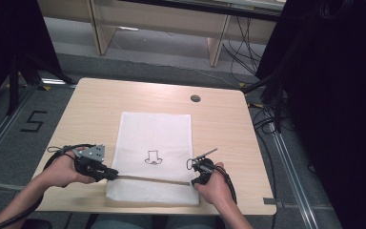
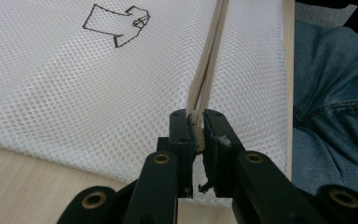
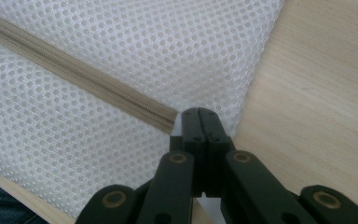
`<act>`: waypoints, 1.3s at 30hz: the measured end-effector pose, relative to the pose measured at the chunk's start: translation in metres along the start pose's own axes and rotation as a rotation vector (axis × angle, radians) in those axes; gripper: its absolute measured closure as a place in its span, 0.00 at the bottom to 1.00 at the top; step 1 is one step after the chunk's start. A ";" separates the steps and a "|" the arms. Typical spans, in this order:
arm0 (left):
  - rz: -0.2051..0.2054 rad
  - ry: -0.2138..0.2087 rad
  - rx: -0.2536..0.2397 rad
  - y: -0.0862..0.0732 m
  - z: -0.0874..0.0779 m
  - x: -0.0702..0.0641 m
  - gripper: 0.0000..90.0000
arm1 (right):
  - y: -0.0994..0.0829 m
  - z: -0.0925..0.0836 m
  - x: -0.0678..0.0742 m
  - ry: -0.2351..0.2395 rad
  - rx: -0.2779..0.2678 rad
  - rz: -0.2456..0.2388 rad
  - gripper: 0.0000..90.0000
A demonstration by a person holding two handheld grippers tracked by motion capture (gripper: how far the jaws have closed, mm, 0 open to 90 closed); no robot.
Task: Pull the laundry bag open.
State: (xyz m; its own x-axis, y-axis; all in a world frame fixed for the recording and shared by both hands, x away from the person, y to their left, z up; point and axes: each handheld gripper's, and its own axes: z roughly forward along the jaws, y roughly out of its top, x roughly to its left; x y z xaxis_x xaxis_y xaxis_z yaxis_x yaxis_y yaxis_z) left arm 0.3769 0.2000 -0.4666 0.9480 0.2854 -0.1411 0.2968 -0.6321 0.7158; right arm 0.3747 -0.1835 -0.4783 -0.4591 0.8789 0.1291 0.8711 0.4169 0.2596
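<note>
Left gripper view: left gripper [image 2: 196, 135] pinches zipper pull [image 2: 196, 136].

One white mesh laundry bag [image 1: 155, 138] with beige zipper [image 3: 79, 81]; one printed shirt outline [image 2: 116, 25]; two black two-jaw grippers; one light wooden table [image 1: 219, 124].

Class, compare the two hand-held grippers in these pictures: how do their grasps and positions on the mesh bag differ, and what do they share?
The left hand-held gripper pinches a small beige piece, seemingly the pull, at one end of the zipper; the right hand-held gripper is shut at the zipper's other end, on the mesh bag as far as can be seen. The left carries a grey plate on top; the right does not. Both sit along the zipper line near the bag's closer edge.
</note>
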 end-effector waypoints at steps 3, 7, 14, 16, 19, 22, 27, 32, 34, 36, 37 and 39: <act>-0.019 0.002 0.001 0.000 0.000 -0.001 0.91 | 0.000 0.000 0.000 -0.006 0.002 0.001 1.00; -0.020 0.003 0.008 -0.002 -0.001 0.000 0.91 | 0.000 0.000 0.000 0.000 -0.002 0.002 1.00; -0.027 0.017 0.021 -0.005 -0.005 0.001 0.91 | 0.000 0.000 0.000 0.002 -0.002 0.002 1.00; -0.021 0.027 0.039 -0.006 -0.004 0.001 0.91 | 0.000 0.000 -0.001 0.006 0.000 0.002 1.00; -0.019 0.037 0.050 -0.007 -0.005 0.002 0.91 | 0.000 0.000 0.000 -0.005 0.000 0.005 1.00; -0.006 0.050 0.076 -0.007 -0.005 0.003 0.91 | 0.000 0.000 0.000 -0.004 0.000 0.006 1.00; -0.006 0.065 0.107 -0.009 -0.004 0.004 0.91 | 0.000 0.000 -0.001 -0.006 0.002 0.010 1.00; 0.002 0.066 0.119 -0.008 -0.004 0.003 0.91 | 0.000 0.000 -0.001 -0.008 0.000 -0.002 1.00; 0.003 0.071 0.127 -0.008 -0.004 0.003 0.91 | 0.000 0.000 -0.001 -0.004 -0.002 -0.005 1.00; 0.001 0.071 0.128 -0.008 -0.003 0.003 0.91 | 0.000 0.000 -0.001 -0.004 -0.002 -0.004 1.00; 0.007 0.073 0.139 -0.009 -0.003 0.003 0.91 | 0.000 0.000 -0.001 -0.004 -0.002 -0.005 1.00; 0.004 0.076 0.142 -0.009 -0.003 0.003 0.91 | 0.000 0.000 -0.002 0.001 -0.002 -0.004 1.00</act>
State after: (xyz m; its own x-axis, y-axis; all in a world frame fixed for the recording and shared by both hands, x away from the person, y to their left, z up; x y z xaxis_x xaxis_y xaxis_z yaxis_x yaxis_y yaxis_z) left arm 0.3769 0.2087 -0.4717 0.9393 0.3329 -0.0824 0.3114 -0.7271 0.6118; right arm 0.3755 -0.1848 -0.4789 -0.4624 0.8773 0.1288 0.8691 0.4197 0.2616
